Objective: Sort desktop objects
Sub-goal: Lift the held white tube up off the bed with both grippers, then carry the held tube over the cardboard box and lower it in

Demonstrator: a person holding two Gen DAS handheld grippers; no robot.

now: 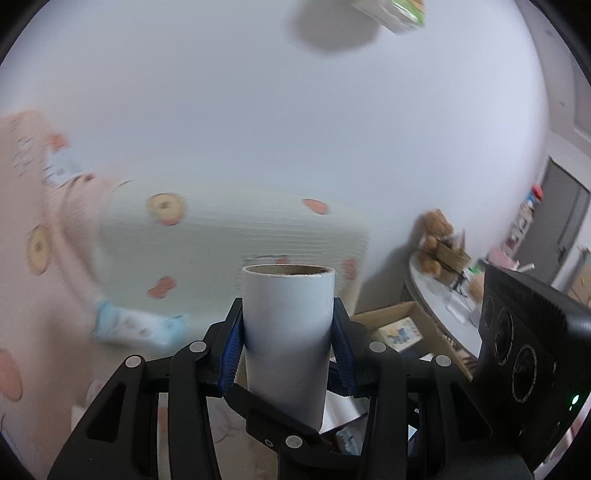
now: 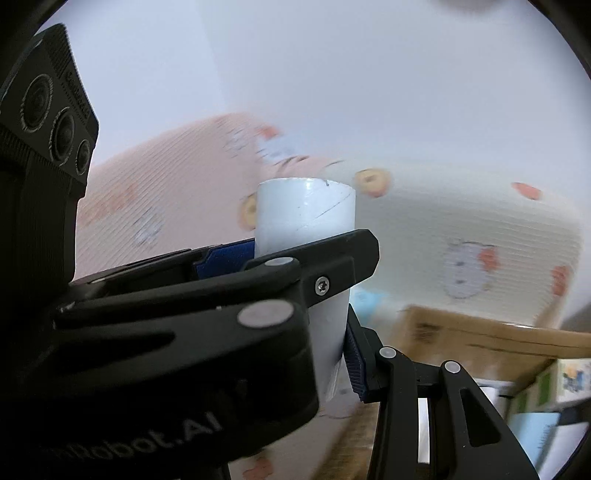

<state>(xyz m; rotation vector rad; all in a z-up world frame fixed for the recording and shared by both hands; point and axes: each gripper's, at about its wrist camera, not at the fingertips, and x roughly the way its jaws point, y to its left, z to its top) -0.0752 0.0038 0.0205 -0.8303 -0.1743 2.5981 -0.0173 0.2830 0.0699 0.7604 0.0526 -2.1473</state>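
A white cardboard tube point(image 1: 288, 332) stands upright between the blue pads of my left gripper point(image 1: 288, 343), which is shut on it and holds it in the air. The tube also shows in the right wrist view point(image 2: 306, 214), with the left gripper's fingers point(image 2: 332, 258) clamped around its middle. My right gripper's own finger pad point(image 2: 352, 362) touches the tube's lower right side; its other finger is hidden behind the left gripper, so I cannot tell whether it grips. The right gripper's body point(image 1: 528, 365) sits close at the right in the left wrist view.
A pink and a pale patterned storage box point(image 1: 229, 236) stand behind, blurred. A cardboard box point(image 2: 480, 336) with books and packets lies below right. A round table point(image 1: 443, 295) with a teddy bear point(image 1: 436, 229) is at the right. A carton point(image 1: 399, 14) is at the top.
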